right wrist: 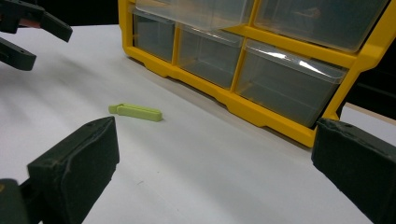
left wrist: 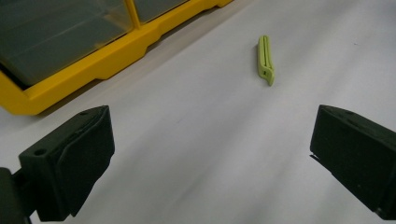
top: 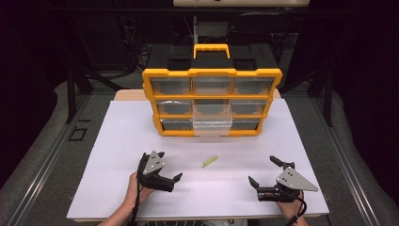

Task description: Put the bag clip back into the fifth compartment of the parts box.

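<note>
A small lime-green clip (top: 209, 161) (left wrist: 265, 60) (right wrist: 136, 111) lies flat on the white table (top: 117, 141), between my two grippers and a little ahead of them. My left gripper (top: 170, 165) (left wrist: 210, 158) rests near the front left, open, with nothing between its jaws. My right gripper (top: 262, 171) (right wrist: 215, 172) sits at the front right, also open and empty. A yellow and black drawer organizer (top: 211, 101) (left wrist: 88, 51) (right wrist: 261, 56) stands behind the clip. Its bottom middle clear drawer (top: 212, 125) is pulled out.
The organizer has a yellow carry handle (top: 211, 49) on top and several clear drawers. Dark floor and black stands surround the table. In the right gripper view the left gripper (right wrist: 32, 32) shows at the upper left.
</note>
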A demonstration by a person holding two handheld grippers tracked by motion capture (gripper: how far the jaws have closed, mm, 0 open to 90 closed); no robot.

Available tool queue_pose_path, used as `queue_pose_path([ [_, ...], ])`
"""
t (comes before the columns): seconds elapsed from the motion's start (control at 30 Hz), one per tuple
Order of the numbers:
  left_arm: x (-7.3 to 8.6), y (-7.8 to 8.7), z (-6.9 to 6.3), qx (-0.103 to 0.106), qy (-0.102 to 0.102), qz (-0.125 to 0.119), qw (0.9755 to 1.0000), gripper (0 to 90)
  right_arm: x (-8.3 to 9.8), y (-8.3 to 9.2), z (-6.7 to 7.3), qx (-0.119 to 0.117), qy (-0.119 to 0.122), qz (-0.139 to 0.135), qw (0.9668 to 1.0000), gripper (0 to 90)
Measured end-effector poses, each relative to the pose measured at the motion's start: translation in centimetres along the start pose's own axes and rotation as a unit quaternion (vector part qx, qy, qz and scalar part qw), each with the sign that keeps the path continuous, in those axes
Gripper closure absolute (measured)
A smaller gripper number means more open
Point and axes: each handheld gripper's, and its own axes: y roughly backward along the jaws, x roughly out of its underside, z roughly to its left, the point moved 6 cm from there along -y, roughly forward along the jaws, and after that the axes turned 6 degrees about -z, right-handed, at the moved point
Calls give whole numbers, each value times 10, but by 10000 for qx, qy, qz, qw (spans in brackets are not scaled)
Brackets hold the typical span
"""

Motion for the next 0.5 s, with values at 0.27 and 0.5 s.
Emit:
queue_pose_path([
  [0.27, -8, -16, -4, 96, -55, 283, 9995, 1, 1, 0, 0, -6, -16, 60, 10000, 6],
  [0.5, -18, -26, -9, 47, -155, 464, 9988, 2, 2, -2, 1, -27, -14, 84, 10000, 7],
])
